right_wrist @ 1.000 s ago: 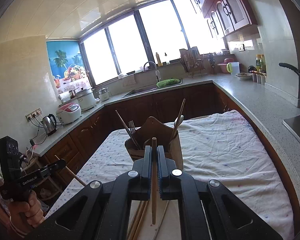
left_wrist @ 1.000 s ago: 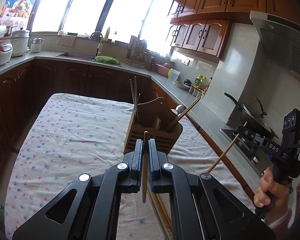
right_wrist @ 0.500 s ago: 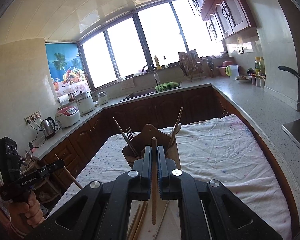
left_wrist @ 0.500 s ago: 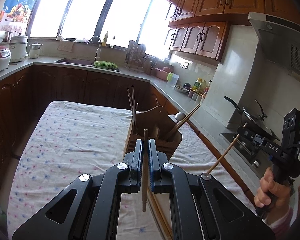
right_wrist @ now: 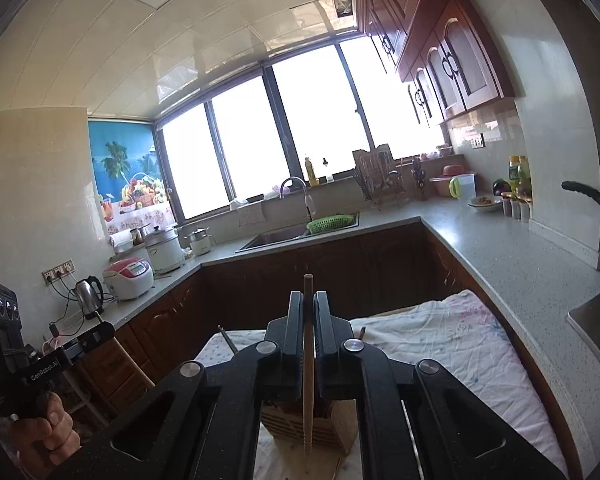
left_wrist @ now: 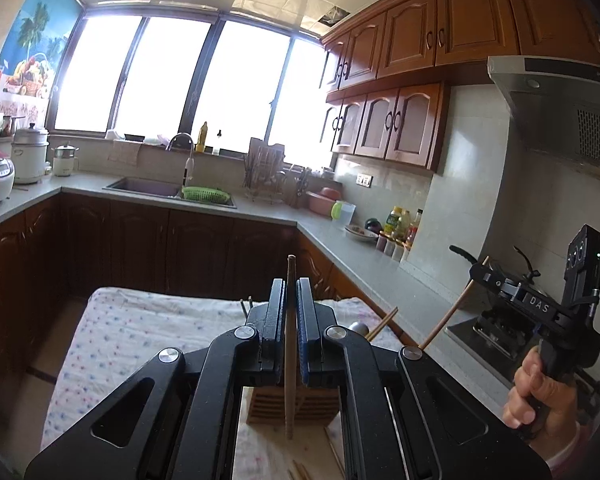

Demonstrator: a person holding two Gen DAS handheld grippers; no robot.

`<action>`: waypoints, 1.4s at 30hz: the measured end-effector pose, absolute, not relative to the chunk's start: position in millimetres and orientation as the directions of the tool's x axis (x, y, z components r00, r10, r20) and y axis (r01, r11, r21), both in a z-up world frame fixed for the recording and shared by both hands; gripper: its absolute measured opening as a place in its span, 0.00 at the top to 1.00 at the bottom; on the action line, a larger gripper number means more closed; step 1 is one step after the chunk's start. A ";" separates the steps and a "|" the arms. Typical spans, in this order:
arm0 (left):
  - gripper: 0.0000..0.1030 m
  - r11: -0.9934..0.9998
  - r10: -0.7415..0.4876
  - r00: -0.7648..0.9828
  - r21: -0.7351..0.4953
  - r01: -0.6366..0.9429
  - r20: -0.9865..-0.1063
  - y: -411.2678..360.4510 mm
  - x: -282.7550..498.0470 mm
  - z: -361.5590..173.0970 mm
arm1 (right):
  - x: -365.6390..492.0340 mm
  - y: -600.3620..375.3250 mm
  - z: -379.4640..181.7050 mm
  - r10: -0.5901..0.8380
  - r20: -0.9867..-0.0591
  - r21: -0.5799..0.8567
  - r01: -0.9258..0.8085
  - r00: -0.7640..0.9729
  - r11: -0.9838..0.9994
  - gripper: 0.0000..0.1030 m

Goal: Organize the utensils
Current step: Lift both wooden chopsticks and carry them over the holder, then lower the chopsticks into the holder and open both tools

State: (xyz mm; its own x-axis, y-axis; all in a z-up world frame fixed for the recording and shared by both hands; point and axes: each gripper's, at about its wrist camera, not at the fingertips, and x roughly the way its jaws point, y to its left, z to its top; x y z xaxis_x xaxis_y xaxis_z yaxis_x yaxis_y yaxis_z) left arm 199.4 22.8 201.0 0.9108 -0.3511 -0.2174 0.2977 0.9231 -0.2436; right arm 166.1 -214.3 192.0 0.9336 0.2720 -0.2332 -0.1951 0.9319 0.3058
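Note:
My left gripper (left_wrist: pixel 291 282) is shut on a brown wooden chopstick (left_wrist: pixel 289 400) that stands upright between its pads. Below and behind it, the slatted wooden utensil holder (left_wrist: pixel 268 404) sits on the floral-clothed table (left_wrist: pixel 140 328), mostly hidden by the gripper body. My right gripper (right_wrist: pixel 308 294) is shut on a paler chopstick (right_wrist: pixel 308 400), above the same holder (right_wrist: pixel 340 428). In the left wrist view that right gripper (left_wrist: pixel 476 274) appears at the right with its chopstick (left_wrist: pixel 446 316) slanting down. In the right wrist view the left gripper (right_wrist: pixel 106 330) shows at the far left.
Loose chopsticks (left_wrist: pixel 300 472) lie on the cloth in front of the holder. A grey counter (right_wrist: pixel 500 248) wraps around the table, with a sink (left_wrist: pixel 148 188), a rice cooker (right_wrist: pixel 128 278) and a kettle (right_wrist: pixel 86 296). A stove with a wok (left_wrist: pixel 496 320) sits on the right.
Both grippers have risen with their chopsticks and tilted up. The holder has dropped low in both views and is now largely hidden behind the gripper bodies.

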 end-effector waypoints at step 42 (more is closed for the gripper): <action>0.95 0.934 -0.302 0.887 -0.296 0.201 -0.348 0.1 305.6 103.2 | 247.9 -196.2 90.9 0.231 -0.407 0.310 -0.104 0.884 0.945 0.93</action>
